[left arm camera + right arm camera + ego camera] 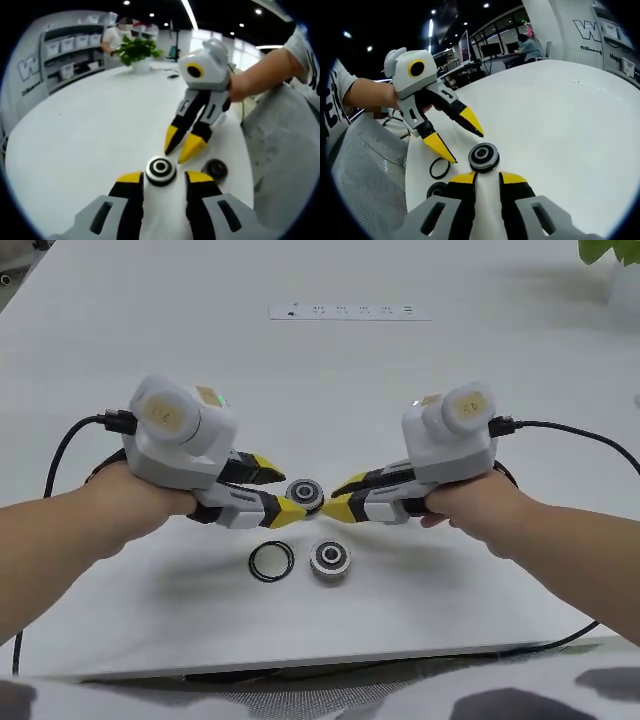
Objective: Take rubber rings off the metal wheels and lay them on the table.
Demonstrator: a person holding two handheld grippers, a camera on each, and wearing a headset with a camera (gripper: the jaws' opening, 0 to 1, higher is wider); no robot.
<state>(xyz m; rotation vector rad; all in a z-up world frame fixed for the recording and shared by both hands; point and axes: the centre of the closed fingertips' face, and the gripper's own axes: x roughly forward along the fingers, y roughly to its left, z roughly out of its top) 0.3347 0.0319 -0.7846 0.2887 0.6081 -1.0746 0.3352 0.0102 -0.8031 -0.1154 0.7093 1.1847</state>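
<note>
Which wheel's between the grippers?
The farther wheel, flanked by the left gripper and right gripper; the other wheel lies nearer the person, beside the loose ring.

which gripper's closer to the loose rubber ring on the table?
Left. The left gripper has its tips just beyond the loose rubber ring; the right gripper is farther off, on the other side of the wheel between them.

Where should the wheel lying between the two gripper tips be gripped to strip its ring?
Probably across its outer rim, coming in low from the sides: the wheel lies flat, face up, so only the rim offers opposing faces. The left gripper and right gripper, both open, flank it.
</note>
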